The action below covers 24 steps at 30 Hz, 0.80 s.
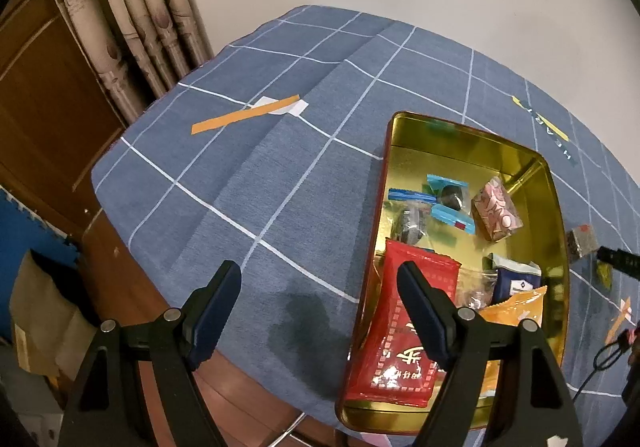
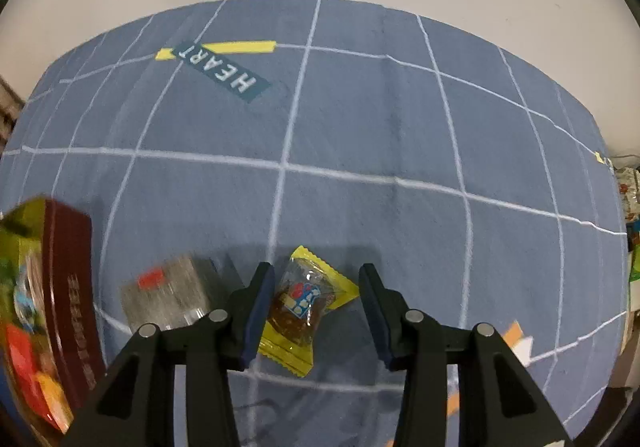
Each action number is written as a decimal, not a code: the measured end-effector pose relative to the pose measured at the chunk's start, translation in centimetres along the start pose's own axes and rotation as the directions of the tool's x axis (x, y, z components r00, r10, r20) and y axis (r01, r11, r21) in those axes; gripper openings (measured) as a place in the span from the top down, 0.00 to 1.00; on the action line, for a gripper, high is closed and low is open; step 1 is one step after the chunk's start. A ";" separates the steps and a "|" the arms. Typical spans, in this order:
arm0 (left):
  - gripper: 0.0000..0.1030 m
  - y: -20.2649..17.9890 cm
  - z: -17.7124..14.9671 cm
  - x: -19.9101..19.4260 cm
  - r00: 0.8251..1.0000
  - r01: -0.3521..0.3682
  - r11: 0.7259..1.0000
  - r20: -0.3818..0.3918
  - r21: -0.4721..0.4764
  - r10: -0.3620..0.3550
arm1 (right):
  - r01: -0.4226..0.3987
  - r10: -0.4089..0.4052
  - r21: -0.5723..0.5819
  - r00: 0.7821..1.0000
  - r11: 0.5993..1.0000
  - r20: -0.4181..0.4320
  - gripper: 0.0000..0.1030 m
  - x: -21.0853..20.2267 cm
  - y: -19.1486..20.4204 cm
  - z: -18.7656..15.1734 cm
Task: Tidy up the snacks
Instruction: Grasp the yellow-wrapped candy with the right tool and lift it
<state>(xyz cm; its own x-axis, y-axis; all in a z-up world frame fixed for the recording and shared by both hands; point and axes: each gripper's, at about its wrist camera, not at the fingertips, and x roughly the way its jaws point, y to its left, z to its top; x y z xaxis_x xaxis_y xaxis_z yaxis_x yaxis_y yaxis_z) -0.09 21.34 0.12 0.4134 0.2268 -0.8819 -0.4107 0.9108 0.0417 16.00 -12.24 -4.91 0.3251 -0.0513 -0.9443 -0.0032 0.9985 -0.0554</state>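
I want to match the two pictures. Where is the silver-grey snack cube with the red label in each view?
Left wrist view: silver-grey snack cube at the far right edge, on the cloth just outside the tin.
Right wrist view: the cube, blurred, at lower left, between the tin and the yellow-wrapped snack.
Shared landmark: the HEART label on the blue cloth.

White capitals reading "HEART" stand on a dark blue label [image 2: 222, 73] printed on the checked tablecloth [image 2: 360, 119], in the upper left of the right wrist view. Chinese characters in white mark the red snack packet [image 1: 404, 331] in the tin [image 1: 558, 215], lower middle of the left wrist view; they are too distorted to read. Gold lettering on the tin's maroon side is blurred.
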 end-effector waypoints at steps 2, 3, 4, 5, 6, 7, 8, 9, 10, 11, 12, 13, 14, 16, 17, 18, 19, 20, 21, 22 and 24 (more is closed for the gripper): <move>0.25 -0.1 0.0 -0.1 1.000 -0.004 1.000 0.005 0.002 0.004 | -0.040 0.040 -0.002 0.999 0.999 0.006 0.57 -0.1 -0.9 -0.9; 0.25 -0.1 0.0 -0.2 1.000 -0.008 1.000 0.010 0.002 0.008 | -0.055 0.055 0.003 0.998 0.998 0.011 0.56 -0.1 -1.3 -1.1; 0.25 -0.2 0.0 -0.2 1.000 -0.012 1.000 0.016 0.004 0.012 | -0.060 0.060 0.008 0.998 0.998 0.013 0.56 0.0 -1.5 -1.2; 0.25 -0.2 0.1 -0.3 1.000 -0.015 1.000 0.021 0.004 0.014 | -0.063 0.063 0.010 0.998 0.998 0.017 0.56 0.0 -1.8 -1.5; 0.25 -0.2 0.1 -0.3 1.000 -0.014 1.000 0.024 0.004 0.014 | -0.061 0.061 0.002 0.998 0.998 0.023 0.56 0.0 -1.8 -1.8; 0.25 -0.3 0.1 -0.3 1.000 -0.012 1.000 0.027 0.006 0.011 | -0.055 0.055 -0.011 0.998 0.998 0.031 0.56 -0.1 -1.7 -2.2; 0.25 -0.3 0.0 -0.4 1.000 -0.012 1.000 0.028 0.010 0.011 | -0.050 0.051 -0.024 0.998 0.998 0.040 0.56 -0.2 -1.6 -2.6; 0.25 -0.5 -0.1 -0.5 0.999 -0.012 1.000 0.031 0.016 0.011 | -0.046 0.048 -0.040 0.997 0.998 0.055 0.56 -0.4 -1.5 -3.1; 0.25 -0.7 -0.1 -0.5 0.999 -0.007 1.000 0.033 0.025 0.006 | -0.047 0.050 -0.047 0.997 0.998 0.066 0.56 -0.5 -1.5 -3.5; 0.25 -0.9 -0.2 -0.6 0.999 -0.002 0.999 0.036 0.033 0.001 | -0.050 0.054 -0.055 0.995 0.997 0.082 0.56 -0.6 -1.5 -3.8; 0.25 -1.1 -0.2 -0.7 0.999 0.000 0.999 0.040 0.042 -0.001 | -0.054 0.061 -0.066 0.993 0.996 0.098 0.56 -0.6 -1.5 -4.1; 0.25 -1.6 -0.3 -0.9 0.999 0.002 0.998 0.046 0.060 -0.005 | -0.061 0.069 -0.072 0.991 0.996 0.112 0.57 -0.7 -1.6 -4.3; 0.25 -1.9 -0.4 -1.1 0.999 0.001 0.998 0.051 0.070 -0.004 | -0.070 0.078 -0.072 0.989 0.995 0.125 0.57 -0.7 -1.7 -4.5; 0.25 -2.9 -0.5 -1.4 0.998 -0.009 0.995 0.068 0.104 0.002 | -0.071 0.082 -0.080 0.986 0.994 0.143 0.64 -0.8 -2.0 -4.7; 0.25 -3.4 -0.5 -1.5 0.998 -0.004 0.992 0.065 0.124 -0.004 | -0.072 0.086 -0.090 0.984 0.993 0.155 0.68 -0.8 -2.1 -4.8; 0.25 -4.0 -0.5 -1.6 0.998 0.005 0.990 0.058 0.144 -0.014 | -0.079 0.094 -0.093 0.983 0.993 0.160 0.68 -1.1 -2.3 -5.2; 0.25 -4.8 -0.5 -1.8 0.998 0.014 0.985 0.053 0.171 -0.023 | -0.091 0.106 -0.096 0.980 0.991 0.168 0.69 -1.0 -2.4 -5.2; 0.25 -5.2 -0.4 -1.9 0.998 0.018 0.982 0.052 0.186 -0.028 | -0.101 0.119 -0.104 0.977 0.989 0.176 0.69 -1.0 -2.6 -5.3; 0.25 -5.9 -0.3 -2.1 0.998 0.024 0.979 0.051 0.202 -0.035 | -0.103 0.123 -0.113 0.974 0.988 0.188 0.69 -1.0 -2.7 -5.5; 0.25 -6.6 -0.1 -2.4 0.997 0.036 0.975 0.053 0.217 -0.049 | -0.103 0.125 -0.117 0.973 0.988 0.195 0.69 -1.2 -2.9 -5.8; 0.25 -8.0 0.3 -2.7 0.996 0.057 0.968 0.054 0.246 -0.072 | -0.097 0.124 -0.130 0.968 0.987 0.220 0.70 -1.3 -3.3 -6.2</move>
<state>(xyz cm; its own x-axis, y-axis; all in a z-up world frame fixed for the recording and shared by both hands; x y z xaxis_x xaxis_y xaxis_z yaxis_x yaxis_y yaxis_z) 2.30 13.57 2.33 0.4853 0.1786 -0.8559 -0.1743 0.9790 0.1054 9.75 -15.54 -5.45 0.5221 0.0788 -0.8492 -0.1572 0.9876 -0.0050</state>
